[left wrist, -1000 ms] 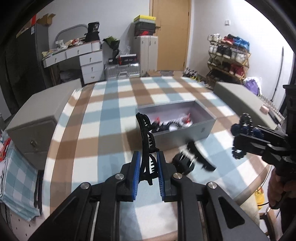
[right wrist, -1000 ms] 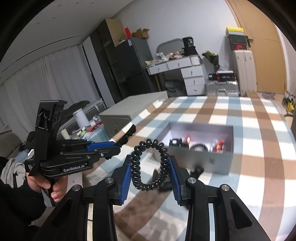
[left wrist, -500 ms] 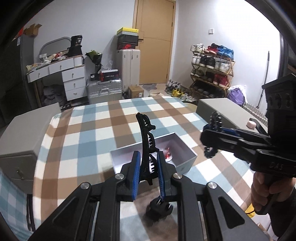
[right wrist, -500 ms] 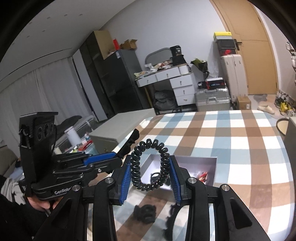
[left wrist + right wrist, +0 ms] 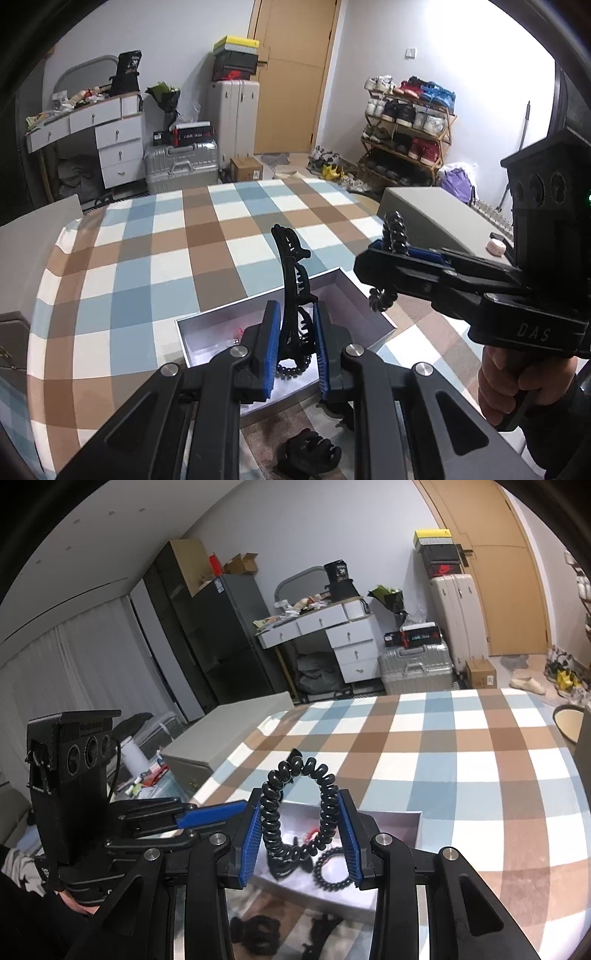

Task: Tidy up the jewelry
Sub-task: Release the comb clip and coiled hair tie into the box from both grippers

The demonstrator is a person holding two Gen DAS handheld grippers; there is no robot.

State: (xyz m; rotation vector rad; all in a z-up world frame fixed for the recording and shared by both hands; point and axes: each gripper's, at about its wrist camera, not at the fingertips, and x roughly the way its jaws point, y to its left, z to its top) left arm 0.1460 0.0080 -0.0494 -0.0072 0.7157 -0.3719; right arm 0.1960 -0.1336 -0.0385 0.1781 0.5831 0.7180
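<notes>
My left gripper is shut on a black claw hair clip that stands upright between the blue pads. It hangs over the near part of an open grey box on the plaid table. My right gripper is shut on a black spiral hair tie, also above the grey box. In the left wrist view the right gripper comes in from the right with the spiral tie showing above and below its fingers. The left gripper sits close on the left in the right wrist view. A black bead bracelet lies in the box.
Dark hair accessories lie on the cloth in front of the box, near the table's front edge. A grey cabinet stands right of the table, another to the left. A hand grips the right tool's handle.
Both grippers have moved forward across the table, from short of the box to over it. The loose black pieces now lie below and behind the fingers. Both grips are unchanged.
</notes>
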